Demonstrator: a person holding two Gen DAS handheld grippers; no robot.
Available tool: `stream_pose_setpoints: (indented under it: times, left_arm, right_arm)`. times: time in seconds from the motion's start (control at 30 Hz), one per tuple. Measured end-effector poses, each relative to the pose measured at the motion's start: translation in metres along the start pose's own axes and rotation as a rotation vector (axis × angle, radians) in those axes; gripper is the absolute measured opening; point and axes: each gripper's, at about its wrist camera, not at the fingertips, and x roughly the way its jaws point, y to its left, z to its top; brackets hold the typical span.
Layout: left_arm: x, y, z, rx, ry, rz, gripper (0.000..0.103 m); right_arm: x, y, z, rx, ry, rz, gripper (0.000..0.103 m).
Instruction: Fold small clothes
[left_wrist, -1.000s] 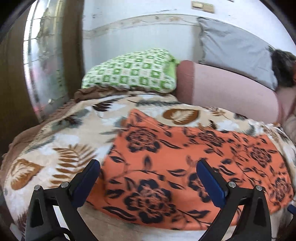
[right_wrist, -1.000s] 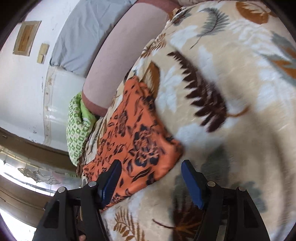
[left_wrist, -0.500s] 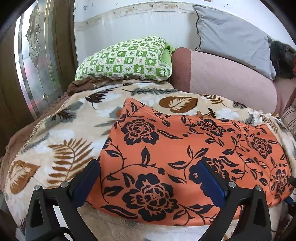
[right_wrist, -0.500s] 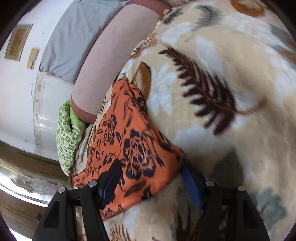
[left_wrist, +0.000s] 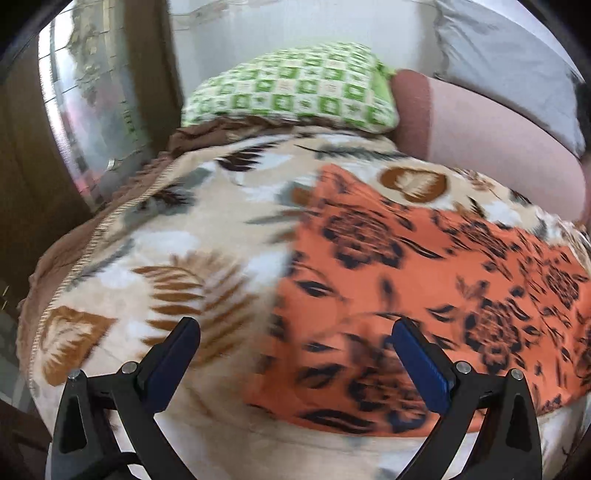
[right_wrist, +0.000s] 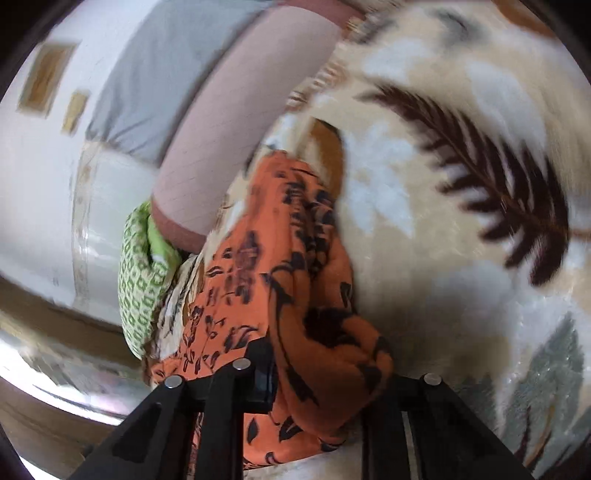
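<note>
An orange cloth with black flowers lies flat on a leaf-patterned blanket. My left gripper is open above the cloth's near left corner, with its right finger over the cloth and its left finger over bare blanket. In the right wrist view the cloth's near right corner is bunched up between the fingers of my right gripper. Its jaws are closing and press on that fabric. The picture is blurred by motion.
A green checked pillow, a pink bolster and a grey pillow lie at the head of the bed against the white wall. A shiny metal panel stands to the left. The blanket's edge drops off at the near left.
My right gripper has closed on the cloth's corner and gathered it into a bunch. My left gripper has slid left, so the cloth's left edge now lies between its fingers.
</note>
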Motion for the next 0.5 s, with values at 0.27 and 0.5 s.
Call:
stream_pose_setpoints:
  times: [0.27,0.5]
  left_arm:
    - [0.012,0.094,0.019,-0.161,-0.031,0.151,0.103]
    - [0.025,0.151,0.018,-0.334,0.033,0.146,0.103]
  right_arm:
    - [-0.017,0.123,-0.036,-0.332,-0.053,-0.010,0.018]
    - [0.024,0.238,-0.103,-0.526,0.071,0.073,0.018]
